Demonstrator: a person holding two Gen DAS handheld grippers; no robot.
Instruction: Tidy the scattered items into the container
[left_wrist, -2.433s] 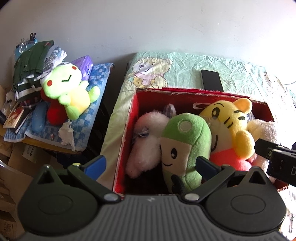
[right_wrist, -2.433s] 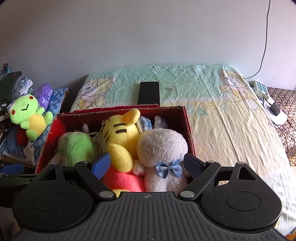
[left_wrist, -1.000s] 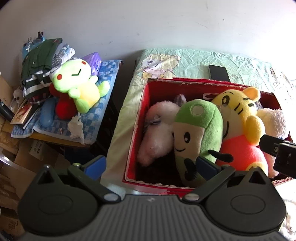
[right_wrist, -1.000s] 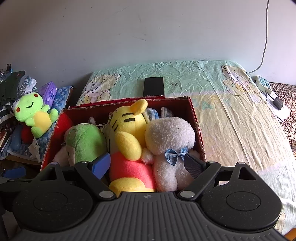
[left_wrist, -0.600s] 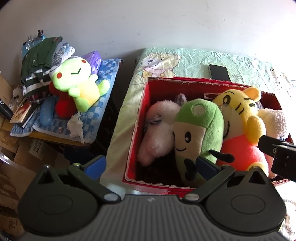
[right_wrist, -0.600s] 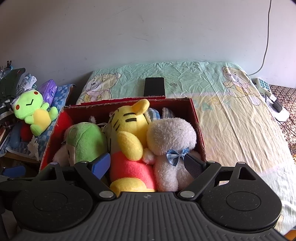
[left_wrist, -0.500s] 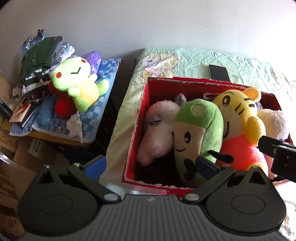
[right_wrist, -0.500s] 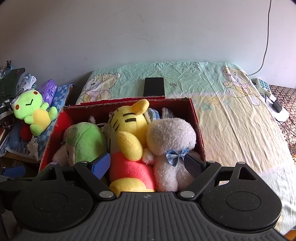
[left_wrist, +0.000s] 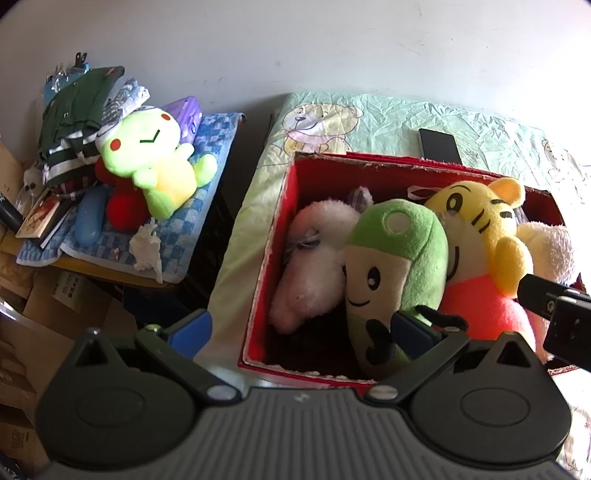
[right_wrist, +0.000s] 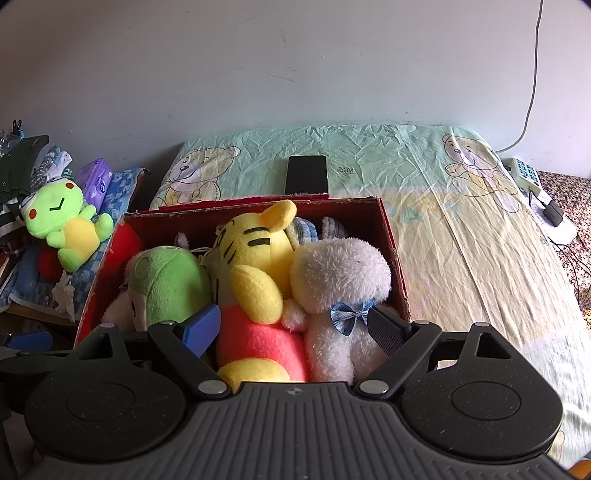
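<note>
Four plush toys (right_wrist: 258, 266) beyond spread jaws

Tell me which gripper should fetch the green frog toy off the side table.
Left. The frog toy lies left of the red box, nearer the open left gripper; the right gripper hovers over the box.

Small printed mark on the bed sheet (right_wrist: 369, 177), just right of the black phone (right_wrist: 306, 174): too small to read. Dark print on cardboard boxes (left_wrist: 70, 295) lower left: illegible. Nothing else lettered.
</note>
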